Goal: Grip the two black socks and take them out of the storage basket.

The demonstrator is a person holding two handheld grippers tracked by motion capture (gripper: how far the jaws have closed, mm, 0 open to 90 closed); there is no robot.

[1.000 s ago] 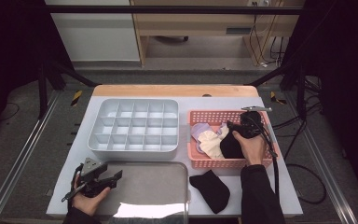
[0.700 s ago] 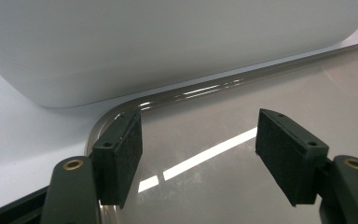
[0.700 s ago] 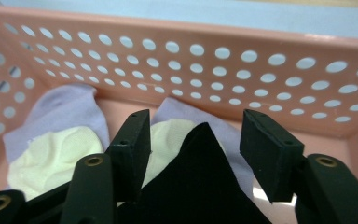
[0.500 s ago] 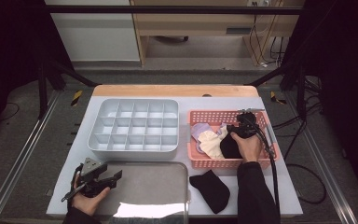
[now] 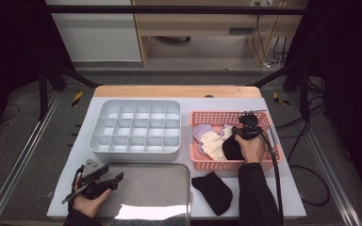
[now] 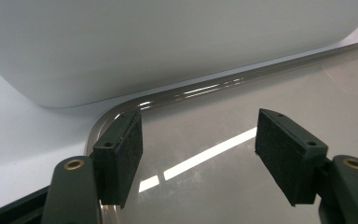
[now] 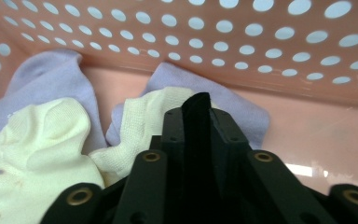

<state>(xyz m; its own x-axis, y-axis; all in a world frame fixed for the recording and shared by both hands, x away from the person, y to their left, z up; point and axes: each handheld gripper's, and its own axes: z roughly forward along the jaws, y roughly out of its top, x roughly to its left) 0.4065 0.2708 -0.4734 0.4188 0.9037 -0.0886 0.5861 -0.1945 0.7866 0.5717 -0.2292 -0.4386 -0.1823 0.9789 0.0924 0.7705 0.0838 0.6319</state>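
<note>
The table [image 5: 273, 197] carries a white divided organiser [image 5: 136, 126] toward ten o'clock, a steel tray [image 5: 160, 188] at six o'clock and a pink perforated basket [image 5: 207, 162] at three o'clock. Inside the basket lie lilac socks [image 7: 42, 84] against the far wall, cream socks [image 7: 51, 144] overlapping them, and a black sock [image 5: 231, 148] at the right tool. The right tool [image 7: 198, 105] sits in the basket, its jaws clenched on a thin fold of that black sock, with the cream and lilac socks just beyond its tip. Another black sock [image 5: 214, 192] lies flat on the table at five o'clock, between the tray and the person's right sleeve. The left tool [image 6: 198, 140] rests at seven o'clock over the tray's near-left corner, its jaws released and wide apart with nothing between them.
</note>
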